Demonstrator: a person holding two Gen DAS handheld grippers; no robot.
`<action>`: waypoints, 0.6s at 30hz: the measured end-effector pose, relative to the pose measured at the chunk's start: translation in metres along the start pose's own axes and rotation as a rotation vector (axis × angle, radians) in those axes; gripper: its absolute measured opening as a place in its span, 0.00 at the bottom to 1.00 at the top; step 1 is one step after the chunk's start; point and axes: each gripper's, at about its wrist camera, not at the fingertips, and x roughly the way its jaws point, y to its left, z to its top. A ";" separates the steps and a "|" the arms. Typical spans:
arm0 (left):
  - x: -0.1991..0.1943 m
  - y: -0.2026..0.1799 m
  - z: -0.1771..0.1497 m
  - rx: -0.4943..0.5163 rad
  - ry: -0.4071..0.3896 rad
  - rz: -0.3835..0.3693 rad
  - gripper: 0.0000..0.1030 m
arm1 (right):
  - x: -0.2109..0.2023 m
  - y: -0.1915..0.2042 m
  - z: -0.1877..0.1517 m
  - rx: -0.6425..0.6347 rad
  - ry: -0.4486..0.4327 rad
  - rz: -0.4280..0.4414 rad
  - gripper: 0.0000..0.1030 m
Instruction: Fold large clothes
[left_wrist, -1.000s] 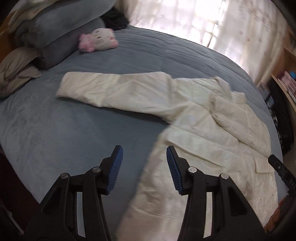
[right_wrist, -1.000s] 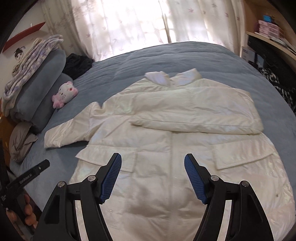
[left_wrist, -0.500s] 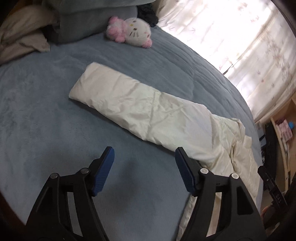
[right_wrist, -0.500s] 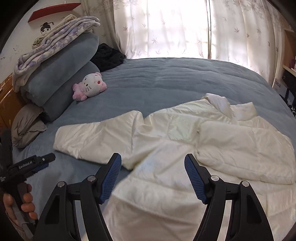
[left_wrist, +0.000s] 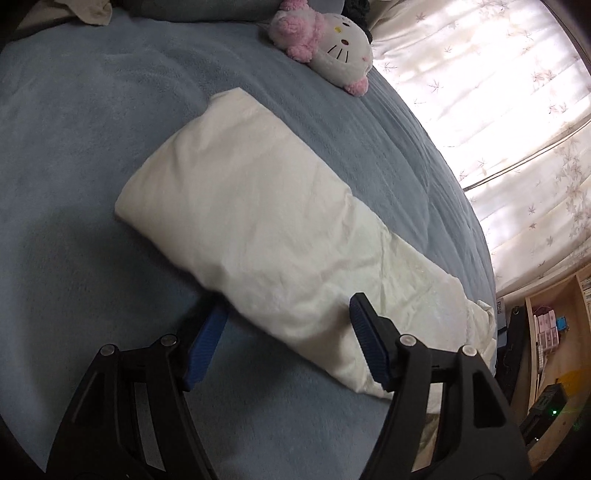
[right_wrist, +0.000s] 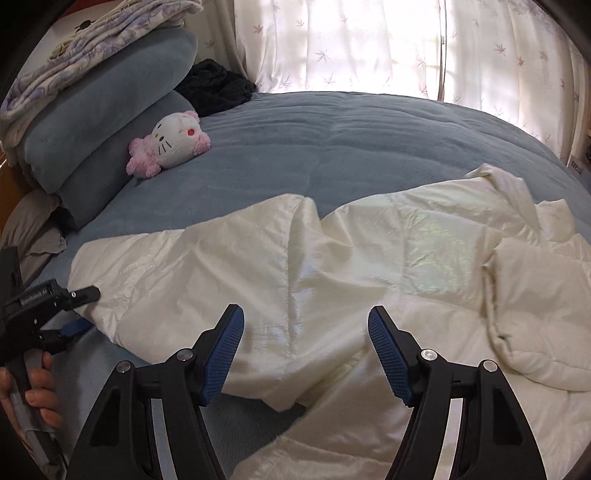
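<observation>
A cream puffy jacket (right_wrist: 406, 266) lies front up on the blue bed (right_wrist: 332, 147). Its left sleeve (left_wrist: 258, 236) stretches out over the bedspread; the other sleeve (right_wrist: 535, 314) is folded across the chest. My left gripper (left_wrist: 286, 339) is open, its fingers straddling the near edge of the outstretched sleeve close to the cuff; it also shows in the right wrist view (right_wrist: 79, 310). My right gripper (right_wrist: 304, 350) is open, low over the sleeve near the armpit seam.
A pink and white plush cat (right_wrist: 170, 142) lies by stacked blue pillows (right_wrist: 103, 110) and folded blankets (right_wrist: 85, 59) at the bed's head. A black garment (right_wrist: 216, 86) sits by the curtains (right_wrist: 369, 40). Shelves (left_wrist: 554, 350) stand beyond the bed's far side.
Both grippers have moved left and down toward the outstretched sleeve. The left one has closed in on the cuff end, the right one on the sleeve's base. Both stay open.
</observation>
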 end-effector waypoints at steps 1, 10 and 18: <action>0.003 0.000 0.002 0.001 -0.004 -0.001 0.63 | 0.007 0.001 -0.003 -0.003 0.011 -0.001 0.70; 0.017 -0.005 0.012 0.042 -0.055 0.009 0.63 | 0.041 -0.009 -0.023 0.022 0.032 0.011 0.69; 0.015 -0.010 0.021 0.061 -0.088 0.023 0.34 | 0.049 -0.009 -0.036 0.009 0.032 0.004 0.70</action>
